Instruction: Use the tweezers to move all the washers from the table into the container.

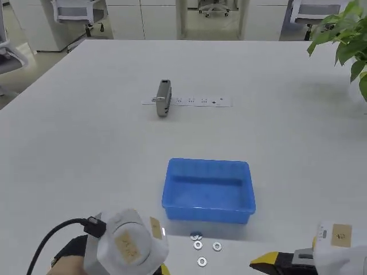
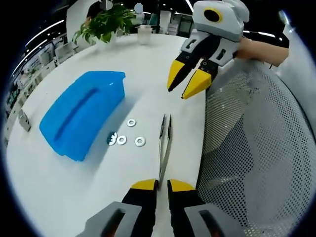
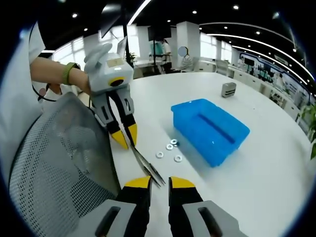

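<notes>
While washers (image 2: 121, 140) lie nearby, tweezers (image 2: 165, 143) sit clamped between the left fingers (image 2: 144, 185).

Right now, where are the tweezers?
Left gripper view: the tweezers stick forward from the left gripper's shut jaws, just right of the washers, blue container further left.

Table (image 1: 86, 143): the container (image 1: 207, 213) sits on it, near the person. Four washers (image 1: 198, 245) lie on the table just before the container's near wall, one close under the wall and three nearer the person. The tweezers (image 2: 165, 143) run along the near table edge on the person's side of the washers, back end between the left gripper (image 2: 163, 184) jaws, tips toward the right gripper (image 2: 177, 93) but apart from it. Well behind the container a power strip (image 1: 195, 101) lies crosswise with an adapter (image 1: 164, 97) on its left end, and a plant (image 1: 347, 40) stands far right.
</notes>
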